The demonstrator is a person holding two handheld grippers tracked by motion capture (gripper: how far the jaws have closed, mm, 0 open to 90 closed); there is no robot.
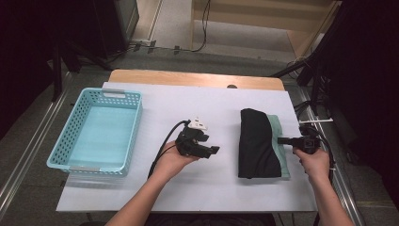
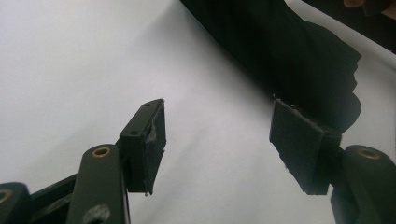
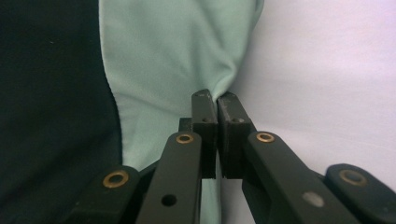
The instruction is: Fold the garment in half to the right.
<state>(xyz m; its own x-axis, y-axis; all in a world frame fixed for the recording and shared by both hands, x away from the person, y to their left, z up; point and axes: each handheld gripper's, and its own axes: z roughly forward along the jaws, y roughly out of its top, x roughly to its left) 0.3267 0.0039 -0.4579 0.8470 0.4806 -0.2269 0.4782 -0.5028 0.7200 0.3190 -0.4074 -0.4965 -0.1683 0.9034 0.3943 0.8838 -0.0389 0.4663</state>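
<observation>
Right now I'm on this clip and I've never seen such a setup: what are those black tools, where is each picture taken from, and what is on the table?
No robot here: a person holds a hand-operated two-jaw gripper in each hand. The high view looks down on the white table from the person's side. The other two pictures come from cameras riding on each gripper, looking along its black jaws.

On the table sit a light blue basket at the left and a folded black garment with a mint green layer at the right.

The left gripper is open and holds nothing, with the dark cloth just beyond it. The right gripper is shut on the garment's green edge, pinching a fold of it.
</observation>
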